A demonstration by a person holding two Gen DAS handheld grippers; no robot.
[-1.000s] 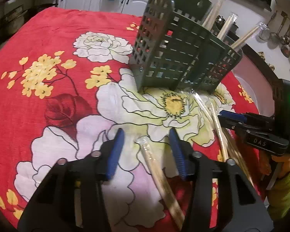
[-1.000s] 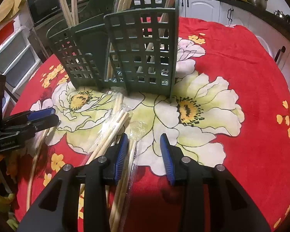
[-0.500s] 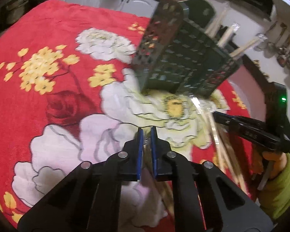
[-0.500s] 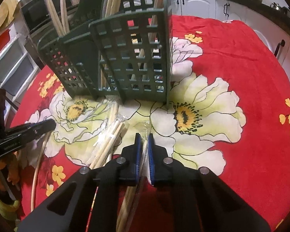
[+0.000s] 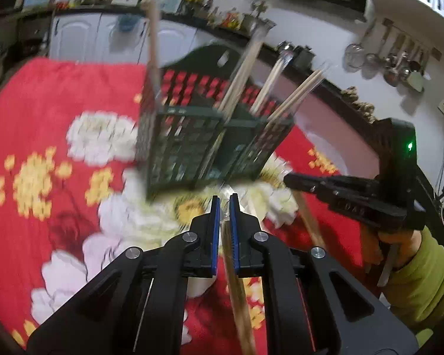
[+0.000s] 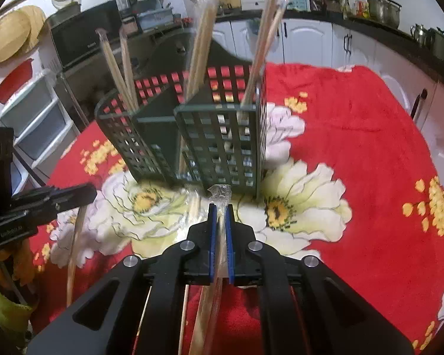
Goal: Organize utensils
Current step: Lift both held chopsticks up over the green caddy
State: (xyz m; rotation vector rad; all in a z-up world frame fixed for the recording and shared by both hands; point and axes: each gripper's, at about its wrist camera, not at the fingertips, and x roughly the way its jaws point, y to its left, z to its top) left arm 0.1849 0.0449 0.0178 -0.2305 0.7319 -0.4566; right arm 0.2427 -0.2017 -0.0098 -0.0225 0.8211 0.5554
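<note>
1. Left gripper: the jaws are closed on a wrapped chopstick pair, which runs back under the tool toward the near edge. Its plastic tip pokes out just ahead of the blue pads.

2. Right gripper: likewise clamped on a second wrapped chopstick pair; the crinkled wrapper end shows just in front of the jaws, close to the holder's base.

3. Target: the green lattice utensil holder stands on the red floral tablecloth, just beyond both tools. Several wrapped pairs already stand upright in its compartments. More loose chopsticks lie on the cloth at the left.

4. Judgement of stage: both pairs appear gripped and lifted — neither is yet above the holder's rim.

5. Risks from here:
   - Each pair is held near one end, so the long free length may swing or pivot in the pads; the slick wrapper would make slipping likelier.
   - Both tools are close together in front of one holder — a simultaneous approach could cause them to collide.
   - A tip catching the lattice wall or the sticks already inside could tip the light holder.
   - The left view is blurred, so exact clearance cannot be judged.
</note>
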